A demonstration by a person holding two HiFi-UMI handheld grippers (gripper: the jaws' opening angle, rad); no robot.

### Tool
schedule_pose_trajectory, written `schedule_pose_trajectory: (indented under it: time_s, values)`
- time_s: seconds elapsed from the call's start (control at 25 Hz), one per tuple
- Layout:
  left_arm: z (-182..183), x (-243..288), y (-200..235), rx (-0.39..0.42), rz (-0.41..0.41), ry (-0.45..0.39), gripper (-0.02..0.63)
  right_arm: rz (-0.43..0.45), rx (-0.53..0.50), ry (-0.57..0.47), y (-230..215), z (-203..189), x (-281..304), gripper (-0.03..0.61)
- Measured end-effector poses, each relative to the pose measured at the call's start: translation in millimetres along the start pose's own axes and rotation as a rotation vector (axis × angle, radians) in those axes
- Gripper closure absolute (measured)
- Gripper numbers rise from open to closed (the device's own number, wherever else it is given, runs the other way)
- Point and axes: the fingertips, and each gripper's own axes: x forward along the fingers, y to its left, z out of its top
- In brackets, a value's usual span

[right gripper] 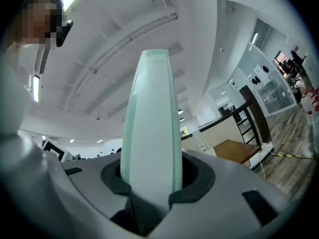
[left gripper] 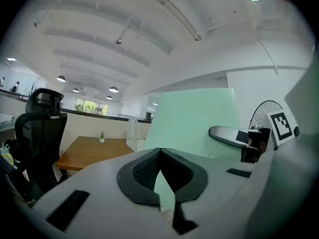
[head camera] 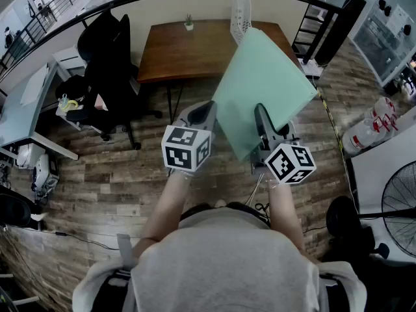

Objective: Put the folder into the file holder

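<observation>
A pale green folder [head camera: 263,83] hangs tilted in the air over the wood floor, in front of the brown table [head camera: 188,54]. My right gripper [head camera: 262,117] is shut on its near lower edge; in the right gripper view the folder [right gripper: 149,133] stands edge-on between the pads. My left gripper [head camera: 203,112] is beside the folder's left edge, its pads meeting at the tips [left gripper: 159,151], with the folder's green face [left gripper: 192,121] showing beyond them. The white file holder [head camera: 240,15] stands upright at the table's far right corner, also visible in the left gripper view [left gripper: 133,133].
A small potted plant [head camera: 188,23] stands at the table's back. A black office chair [head camera: 104,57] is left of the table, with a grey desk [head camera: 26,109] further left. A fan [head camera: 400,200] and red-and-white canisters [head camera: 370,132] stand at the right.
</observation>
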Motion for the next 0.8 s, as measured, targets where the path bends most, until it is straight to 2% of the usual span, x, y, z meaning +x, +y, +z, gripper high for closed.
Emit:
schedule_pose_trajectory:
  time_s: [0.16, 0.44, 0.6, 0.8]
  values:
    - [1.8, 6.6, -4.1, 0.011, -0.027, 0.004, 0.603, 0.018, 0.006, 0.001, 3.2, -3.9, 4.3, 0.41]
    - [-1.1, 13.1, -5.4, 0.014, -0.028, 0.011, 0.603, 0.035, -0.005, -0.001, 4.5, -3.0, 8.4, 0.41]
    - [-0.1, 14.2, -7.4, 0.013, -0.051, -0.019, 0.601, 0.034, -0.031, 0.004, -0.8, -0.2, 11.5, 0.41]
    - [-5.2, 15.6, -2.0, 0.002, -0.014, -0.027, 0.601, 0.029, -0.037, -0.013, -14.0, 5.3, 9.4, 0.41]
